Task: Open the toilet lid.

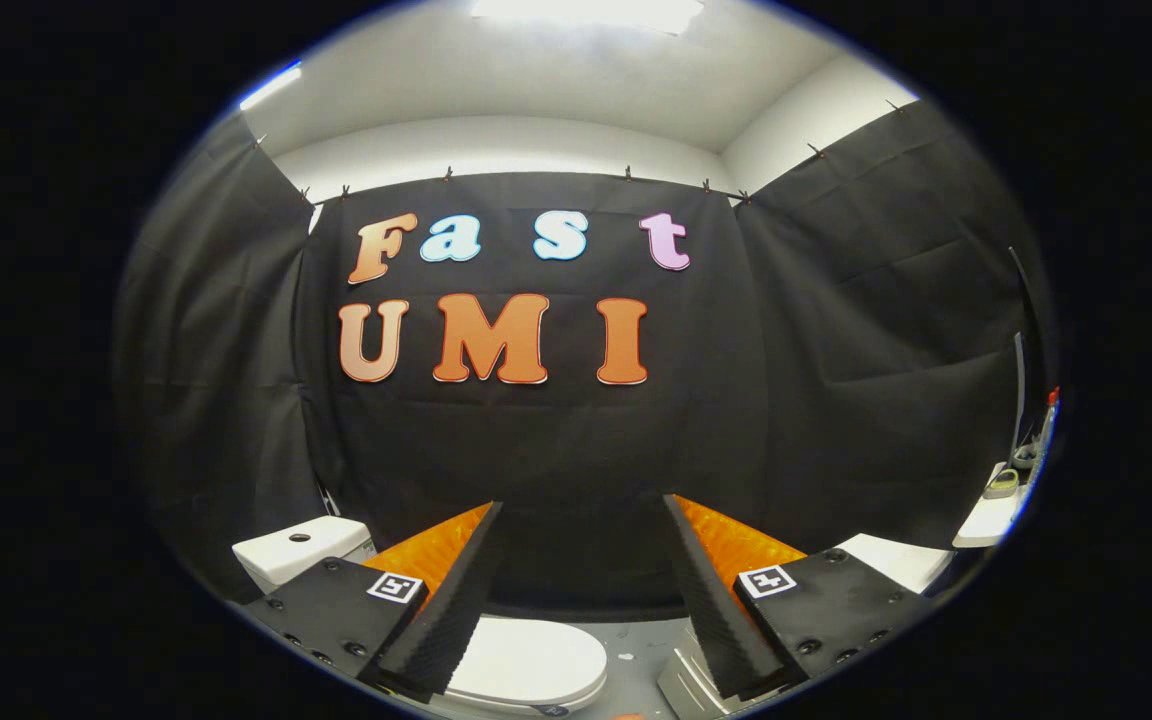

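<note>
A white toilet stands low against the black cloth wall. Its closed lid (526,662) lies flat below and between my fingers, closer to the left finger (446,610). The white cistern (298,548) with a round flush button rises behind the left finger. My gripper (581,600) hangs above the toilet, open wide, with nothing between its fingers. The right finger (721,615) sits over the grey floor to the right of the lid.
Black cloth walls close the booth behind and on both sides. A white boxy object (894,560) sits beyond the right finger. Further right stands a white shelf (986,515) with small items and a bottle (1046,425). Grey floor (636,655) lies beside the toilet.
</note>
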The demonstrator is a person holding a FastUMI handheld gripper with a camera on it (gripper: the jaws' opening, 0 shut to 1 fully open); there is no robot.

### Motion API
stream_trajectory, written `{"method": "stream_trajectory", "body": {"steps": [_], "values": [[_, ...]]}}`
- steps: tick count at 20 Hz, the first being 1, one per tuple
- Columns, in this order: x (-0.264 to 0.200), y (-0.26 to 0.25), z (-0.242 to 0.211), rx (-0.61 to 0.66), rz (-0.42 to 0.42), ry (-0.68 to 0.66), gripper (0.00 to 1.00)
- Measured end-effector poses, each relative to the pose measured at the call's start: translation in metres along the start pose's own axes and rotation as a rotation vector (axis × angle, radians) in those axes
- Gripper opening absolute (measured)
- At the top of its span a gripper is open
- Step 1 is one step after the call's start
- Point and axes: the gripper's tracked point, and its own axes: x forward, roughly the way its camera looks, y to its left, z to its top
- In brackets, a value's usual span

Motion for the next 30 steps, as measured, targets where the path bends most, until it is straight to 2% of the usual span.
{"method": "stream_trajectory", "body": {"steps": [5, 9, 30], "values": [[0.004, 0.0, -0.018, 0.011, 0.014, 0.029, 0.99], [0.01, 0.001, -0.05, 0.061, 0.035, 0.082, 0.99], [0.005, -0.004, -0.295, 0.377, 0.104, 0.506, 0.99]]}}
